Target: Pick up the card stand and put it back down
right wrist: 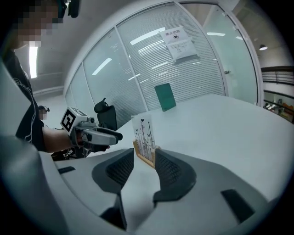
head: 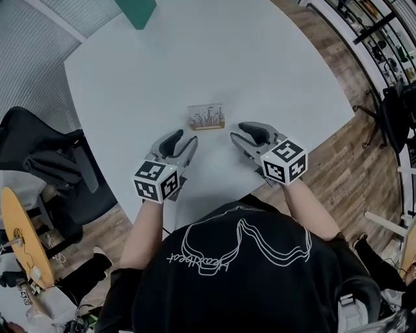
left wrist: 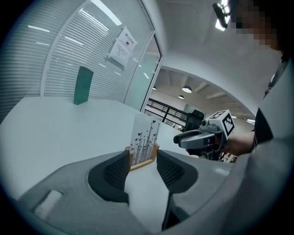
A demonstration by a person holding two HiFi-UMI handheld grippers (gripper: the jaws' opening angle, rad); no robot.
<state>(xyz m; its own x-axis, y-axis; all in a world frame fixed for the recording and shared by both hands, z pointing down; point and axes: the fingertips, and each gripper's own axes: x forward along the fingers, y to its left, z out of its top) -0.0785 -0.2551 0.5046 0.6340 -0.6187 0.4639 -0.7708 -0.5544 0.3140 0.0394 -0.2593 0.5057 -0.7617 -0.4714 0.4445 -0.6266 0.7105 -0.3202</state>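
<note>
card stand [head: 207,117] upright, long axis crosswise

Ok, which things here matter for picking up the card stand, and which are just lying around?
Job: card stand; left gripper and right gripper, both open and empty; white table under it.
Lying about: green block at the far table edge; black chair.

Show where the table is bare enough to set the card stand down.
Bare tabletop spreads beyond the card stand to the green block at the far edge, and to both sides. Crowded only in front of it, where left claw and right claw, both open, point at it.
</note>
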